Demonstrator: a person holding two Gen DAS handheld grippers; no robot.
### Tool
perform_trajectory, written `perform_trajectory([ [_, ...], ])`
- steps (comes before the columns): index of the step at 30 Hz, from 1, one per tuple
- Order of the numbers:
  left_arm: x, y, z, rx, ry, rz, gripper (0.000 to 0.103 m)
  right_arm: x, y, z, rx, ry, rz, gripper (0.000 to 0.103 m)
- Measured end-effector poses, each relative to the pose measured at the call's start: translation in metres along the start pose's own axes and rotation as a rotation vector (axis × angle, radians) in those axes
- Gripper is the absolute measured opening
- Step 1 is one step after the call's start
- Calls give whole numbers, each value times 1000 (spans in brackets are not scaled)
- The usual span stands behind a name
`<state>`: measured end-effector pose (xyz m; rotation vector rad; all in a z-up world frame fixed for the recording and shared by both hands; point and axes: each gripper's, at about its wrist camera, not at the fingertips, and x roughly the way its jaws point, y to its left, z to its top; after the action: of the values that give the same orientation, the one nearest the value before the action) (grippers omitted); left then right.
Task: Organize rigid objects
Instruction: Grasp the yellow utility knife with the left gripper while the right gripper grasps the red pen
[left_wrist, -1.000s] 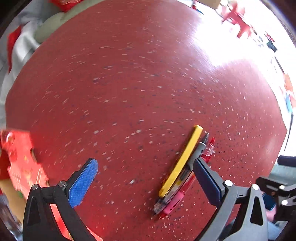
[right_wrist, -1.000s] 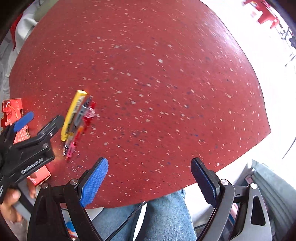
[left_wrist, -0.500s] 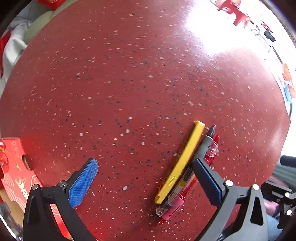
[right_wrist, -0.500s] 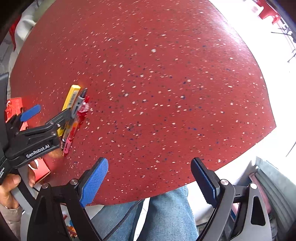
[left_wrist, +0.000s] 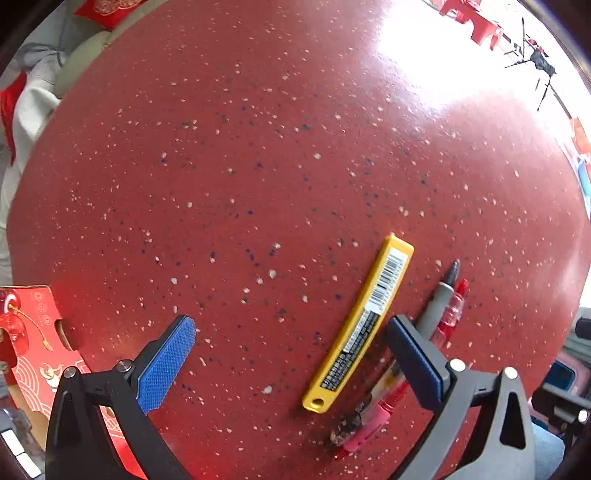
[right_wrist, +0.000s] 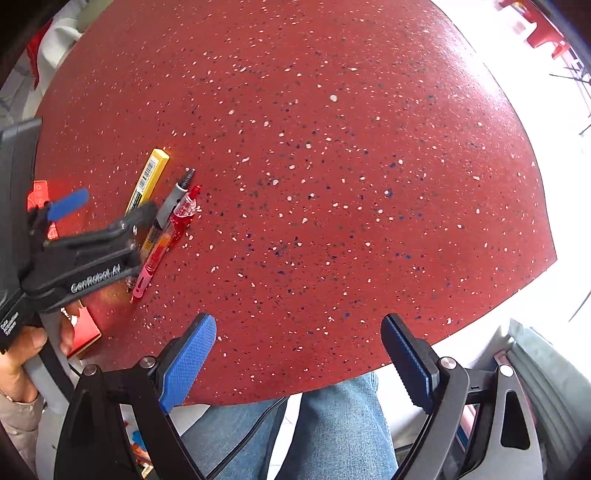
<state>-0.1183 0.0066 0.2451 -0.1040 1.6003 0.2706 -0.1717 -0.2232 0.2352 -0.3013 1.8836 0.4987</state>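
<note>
My left tongs (left_wrist: 290, 358) gape wide, released, straddling the yellow cutter (left_wrist: 360, 328) on the desk (left_wrist: 258, 166); 2 pens (left_wrist: 441, 314) lie at 3 o'clock. My right tongs (right_wrist: 297, 363) hang released, holding nothing.

Setting: a home, probably; it cannot be told for sure.
Evidence: red speckled round table (left_wrist: 258, 166); cushion (left_wrist: 85, 55) and cloth beyond the tongs.

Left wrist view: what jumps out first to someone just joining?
A yellow cutter lies slanted on the speckled red table, with a grey pen and a red pen close on its right. The open left gripper straddles the cutter, one finger over the pens. A red box sits at the table's left edge.
</note>
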Motion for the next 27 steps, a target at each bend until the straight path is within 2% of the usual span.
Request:
perform_trajectory([
  [3, -1, 26, -4, -85, -45, 36, 103, 3, 7, 0, -9, 5, -2, 92],
  [6, 0, 61, 1, -224, -62, 87, 103, 9, 20, 3, -8, 7, -6, 92],
  [9, 6, 87, 3, -330, -38, 37, 103, 18, 36, 11, 20, -4, -8, 92],
  [14, 10, 108, 1, -393, -32, -14, 103, 36, 68, 25, 125, -87, -25, 92],
  [16, 14, 111, -14, -430, -23, -42, 103, 43, 83, 27, 137, -118, -64, 99],
  [18, 20, 125, -22, -464, -16, -69, 103, 47, 90, 26, 138, -131, -102, 99],
  [19, 20, 124, -26, -468, -17, -66, 103, 50, 94, 23, 111, -130, -135, 99],
  [20, 22, 127, -44, -476, -19, -64, 103, 52, 94, 20, 86, -132, -157, 99],
  [22, 20, 124, -50, -499, -8, -64, 103, 52, 87, 13, 69, -147, -181, 99],
  [26, 18, 100, -73, -539, -17, -58, 103, 46, 54, 10, 155, -145, -206, 99],
  [27, 17, 75, -85, -546, -14, -55, 103, 46, 48, 11, 186, -134, -186, 99],
])
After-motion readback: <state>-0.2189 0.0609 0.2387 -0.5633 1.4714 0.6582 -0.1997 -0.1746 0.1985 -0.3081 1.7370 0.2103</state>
